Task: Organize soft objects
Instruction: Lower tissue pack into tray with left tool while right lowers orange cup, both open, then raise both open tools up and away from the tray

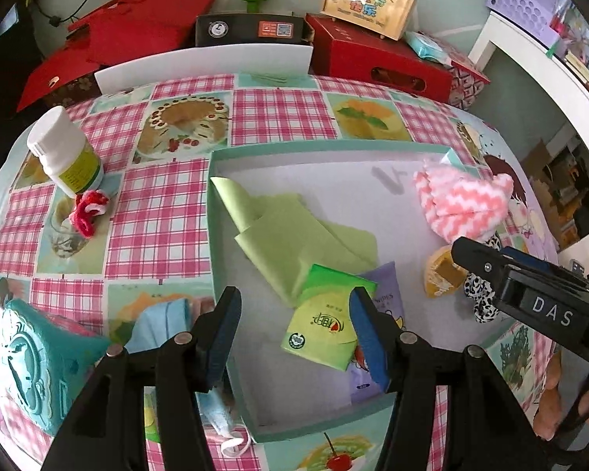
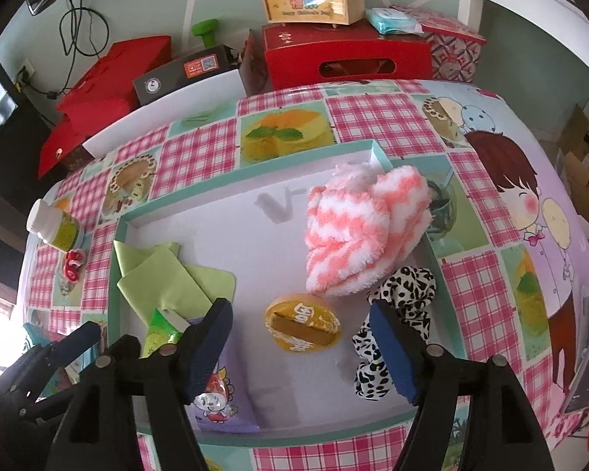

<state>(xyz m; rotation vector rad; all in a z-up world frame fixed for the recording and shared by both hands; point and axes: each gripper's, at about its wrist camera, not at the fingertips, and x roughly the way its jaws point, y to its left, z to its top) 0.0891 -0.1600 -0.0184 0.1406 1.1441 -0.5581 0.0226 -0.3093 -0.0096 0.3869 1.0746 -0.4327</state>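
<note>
Nearest, the left claw [image 1: 296, 327] hangs open over the teal-rimmed shallow box [image 1: 211, 235], its blue pads either side of a green tissue packet [image 1: 322, 327] but not touching it; a purple wipes packet [image 1: 386, 294] lies beneath. The right claw [image 2: 302, 347] is also open and empty above a yellow round sponge [image 2: 302, 327], with a leopard-print scrunchie [image 2: 396, 306] beside its right pad. Farther in the box lie a green cloth [image 1: 290, 231] and a pink-and-white fluffy cloth [image 2: 357, 231]. Outside on the bench [image 1: 278, 110], a blue face mask [image 1: 165, 314], red yarn [image 1: 88, 208] and a white bottle [image 1: 64, 149].
</note>
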